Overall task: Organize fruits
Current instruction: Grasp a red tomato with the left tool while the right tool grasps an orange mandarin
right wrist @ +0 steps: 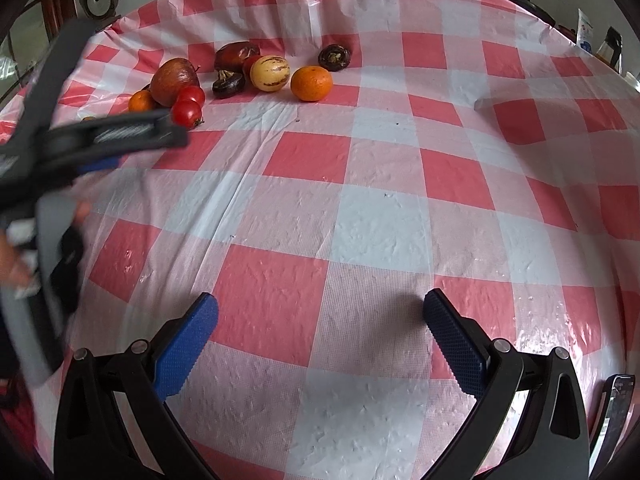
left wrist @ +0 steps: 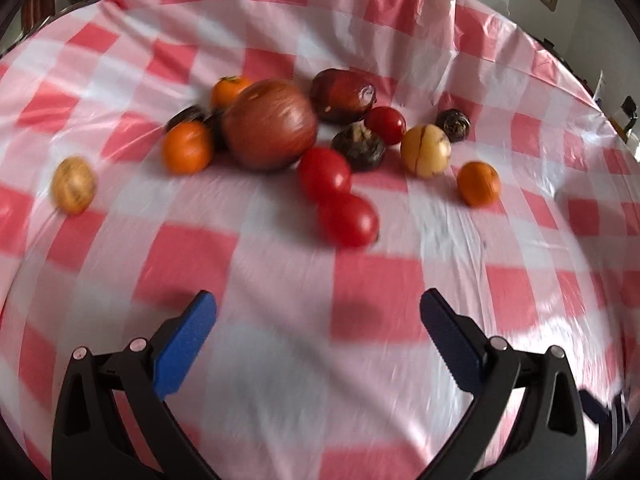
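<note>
A heap of fruit lies on the red-and-white checked tablecloth (left wrist: 376, 296). In the left wrist view a big red apple (left wrist: 269, 125) sits at the middle, with tomatoes (left wrist: 324, 174), several tangerines (left wrist: 479, 183), two yellow striped fruits (left wrist: 425, 151) and dark brown fruits (left wrist: 343, 95) around it. My left gripper (left wrist: 318, 312) is open and empty, hovering short of the nearest tomato (left wrist: 349, 220). My right gripper (right wrist: 320, 314) is open and empty over bare cloth, far from the fruit (right wrist: 311, 83). The left gripper (right wrist: 120, 136) also shows blurred in the right wrist view.
The cloth (right wrist: 380, 224) is wrinkled, with a raised fold at the far right (right wrist: 520, 100). A dark phone-like object (right wrist: 616, 404) lies at the table's near right edge. Wall fittings and shelves stand beyond the far edge.
</note>
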The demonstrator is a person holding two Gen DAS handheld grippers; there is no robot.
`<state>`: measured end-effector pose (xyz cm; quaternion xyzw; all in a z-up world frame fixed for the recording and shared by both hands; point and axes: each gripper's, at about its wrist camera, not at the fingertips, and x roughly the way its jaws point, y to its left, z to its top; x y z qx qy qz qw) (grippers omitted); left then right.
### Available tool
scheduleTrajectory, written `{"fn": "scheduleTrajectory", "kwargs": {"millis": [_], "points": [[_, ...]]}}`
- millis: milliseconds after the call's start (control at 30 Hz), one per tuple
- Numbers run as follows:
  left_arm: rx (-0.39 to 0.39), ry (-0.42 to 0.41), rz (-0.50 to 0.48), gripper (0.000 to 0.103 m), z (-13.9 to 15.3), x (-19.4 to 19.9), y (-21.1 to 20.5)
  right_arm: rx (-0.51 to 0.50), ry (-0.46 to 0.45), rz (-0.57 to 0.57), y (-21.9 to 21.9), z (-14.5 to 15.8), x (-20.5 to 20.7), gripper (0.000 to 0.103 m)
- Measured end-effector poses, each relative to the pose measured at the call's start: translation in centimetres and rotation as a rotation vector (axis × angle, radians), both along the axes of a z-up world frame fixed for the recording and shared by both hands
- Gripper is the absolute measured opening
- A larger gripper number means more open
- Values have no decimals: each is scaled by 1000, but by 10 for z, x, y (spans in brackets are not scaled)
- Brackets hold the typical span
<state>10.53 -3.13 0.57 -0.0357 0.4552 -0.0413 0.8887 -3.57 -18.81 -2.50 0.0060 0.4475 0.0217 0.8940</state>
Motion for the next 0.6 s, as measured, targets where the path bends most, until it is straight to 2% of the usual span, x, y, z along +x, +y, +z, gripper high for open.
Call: {"fn": "scheduleTrajectory", "kwargs": {"millis": [167,300,367,467,533,567,600], "points": [[10,-19,29,100,2,29,-9,9,-10,0,-1,0,-2,99],[50,-16,32,85,-1,39,-11,34,-18,-3,-5,2,-3,99],[79,-17,21,81,-2,41,-14,35,-20,-4,-5,3,-3,98],[97,-32,4,55,1,39,-13,53,-23,-13,-8,5,-1,93],[97,-39,-23,45,2,37,-12,81,-29,-18,-12,9,6,89],[97,-41,-33,36,2,37,-12,81,-36,-23,-14,11,10,88],[98,-43,-40,36,2,35,-11,71,-45,-29,-14,15,18,88]]}}
